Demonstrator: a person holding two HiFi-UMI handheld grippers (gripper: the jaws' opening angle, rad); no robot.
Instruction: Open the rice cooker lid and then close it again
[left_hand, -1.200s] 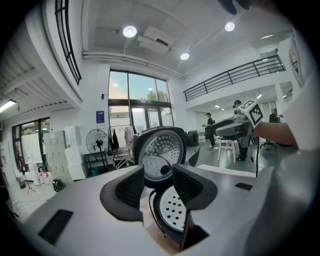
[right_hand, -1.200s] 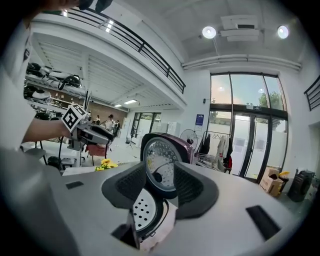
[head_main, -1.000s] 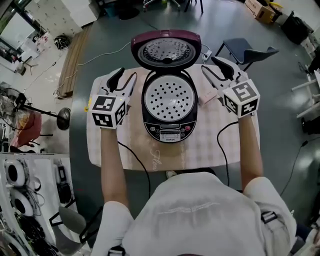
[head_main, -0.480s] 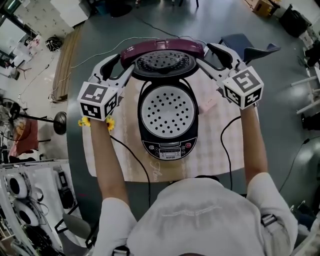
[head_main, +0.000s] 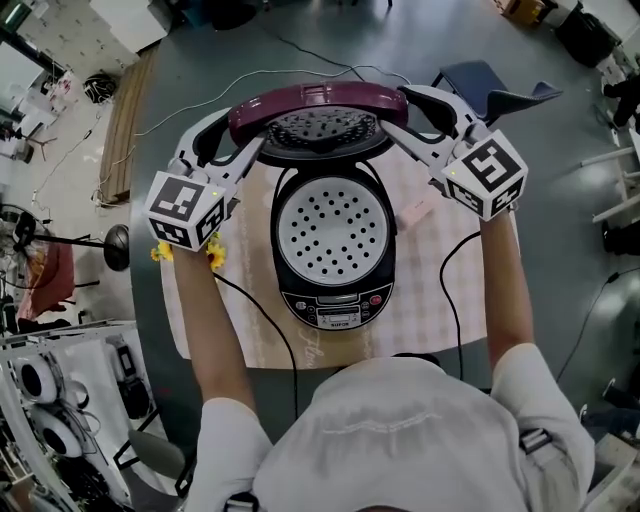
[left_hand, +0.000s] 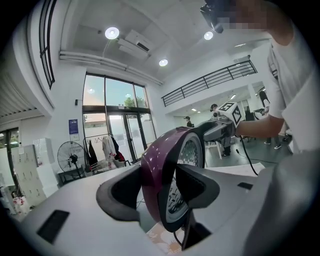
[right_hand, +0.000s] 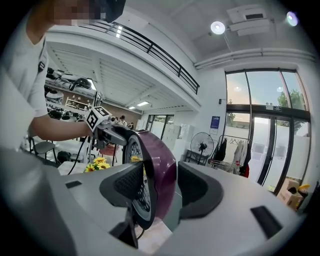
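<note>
Rice cooker (head_main: 335, 300) on worktop (head_main: 420, 300), pot open, nearest. Behind it lid (head_main: 318, 100) raised, tilted, long axis left-right. Left hand-held gripper (head_main: 243, 130) clamps its left rim, jaws just eased wider. Right hand-held gripper (head_main: 397, 112) just tightened on right rim. Closing probably means swinging it down toward person.

The rice cooker (head_main: 335, 300) sits square before me, black-bodied, control panel towards me, its white, hole-dotted inside laid open. The maroon lid (head_main: 318, 103) stands hinged at the far side, tipped partway forward, with its metal underside facing down.
</note>
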